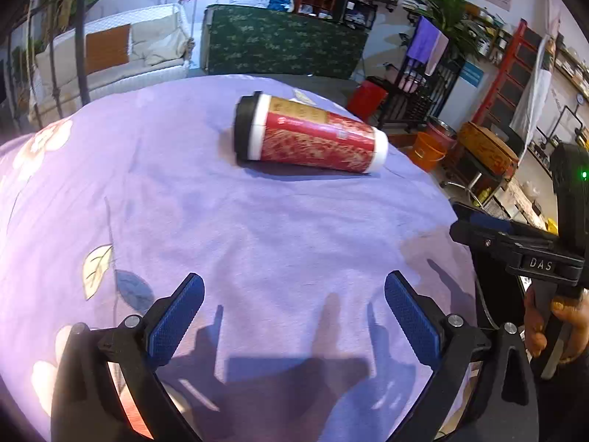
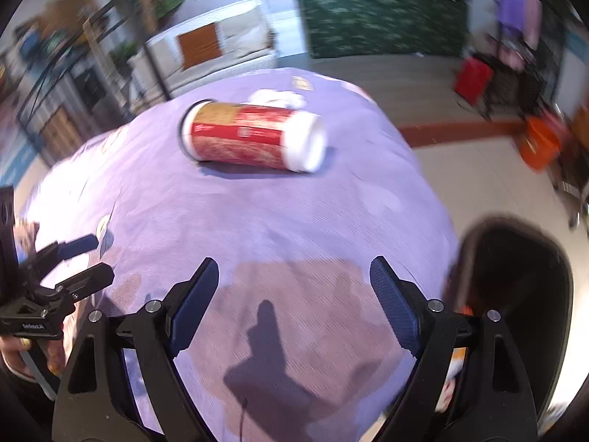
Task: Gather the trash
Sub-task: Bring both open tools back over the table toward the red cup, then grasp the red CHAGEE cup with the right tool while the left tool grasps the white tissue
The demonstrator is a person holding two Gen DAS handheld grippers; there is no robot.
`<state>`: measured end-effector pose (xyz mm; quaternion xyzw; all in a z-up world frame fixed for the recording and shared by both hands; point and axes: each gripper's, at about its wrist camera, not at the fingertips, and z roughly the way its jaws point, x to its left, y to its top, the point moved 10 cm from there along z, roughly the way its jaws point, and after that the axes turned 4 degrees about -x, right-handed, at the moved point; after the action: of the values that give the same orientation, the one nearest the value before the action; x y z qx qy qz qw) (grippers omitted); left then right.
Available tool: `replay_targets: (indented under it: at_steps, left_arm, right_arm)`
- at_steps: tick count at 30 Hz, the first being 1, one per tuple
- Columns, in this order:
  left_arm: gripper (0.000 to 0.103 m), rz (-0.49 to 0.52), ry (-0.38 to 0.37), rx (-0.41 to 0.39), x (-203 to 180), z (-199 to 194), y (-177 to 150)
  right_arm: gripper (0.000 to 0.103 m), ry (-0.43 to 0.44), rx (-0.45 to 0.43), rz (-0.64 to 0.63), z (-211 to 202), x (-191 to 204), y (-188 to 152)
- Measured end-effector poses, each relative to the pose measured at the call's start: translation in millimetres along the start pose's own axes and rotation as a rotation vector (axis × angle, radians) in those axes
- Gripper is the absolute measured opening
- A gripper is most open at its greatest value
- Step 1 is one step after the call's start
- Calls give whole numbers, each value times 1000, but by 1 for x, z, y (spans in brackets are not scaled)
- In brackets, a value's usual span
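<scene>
Lying sideways: cup point(image 1: 309, 134), long axis left-right, black lid point(image 1: 244, 129) leftward | both my fingers point(image 1: 412, 318) point(image 2: 197, 304) spread, empty.

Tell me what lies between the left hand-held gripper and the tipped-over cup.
Only bare purple tablecloth and shadows separate the left hand-held gripper from the cup, as seen in the left wrist view.

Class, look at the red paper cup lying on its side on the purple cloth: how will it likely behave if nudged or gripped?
The cup lies on its side, so it would probably roll, curving since it tapers. Being paper, it likely dents under a firm squeeze. Its black lid may pop off.
</scene>
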<state>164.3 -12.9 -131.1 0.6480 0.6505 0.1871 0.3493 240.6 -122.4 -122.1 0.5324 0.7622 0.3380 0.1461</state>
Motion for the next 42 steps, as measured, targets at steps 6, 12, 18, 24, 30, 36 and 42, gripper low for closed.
replay_targets:
  at_steps: [6, 12, 18, 24, 30, 36, 42]
  left_arm:
    - [97, -10, 5, -2, 19, -6, -6]
    - [97, -22, 7, 2, 29, -8, -7]
    - [97, -44, 17, 6, 40, -7, -6]
    - [97, -81, 21, 14, 52, -4, -6]
    - [97, -102, 22, 40, 62, 2, -12]
    - [97, -136, 10, 42, 66, 1, -11]
    - [97, -139, -1, 56, 66, 6, -12]
  right_arm:
    - [84, 32, 44, -275, 22, 40, 23]
    - [84, 25, 73, -547, 48, 60, 55]
    - [84, 0, 114, -711, 80, 66, 82]
    - [84, -68, 146, -870, 129, 74, 100]
    - [85, -82, 204, -954, 170, 78, 105]
    - [81, -119, 174, -963, 181, 76, 109]
    - [80, -108, 97, -909, 155, 74, 113]
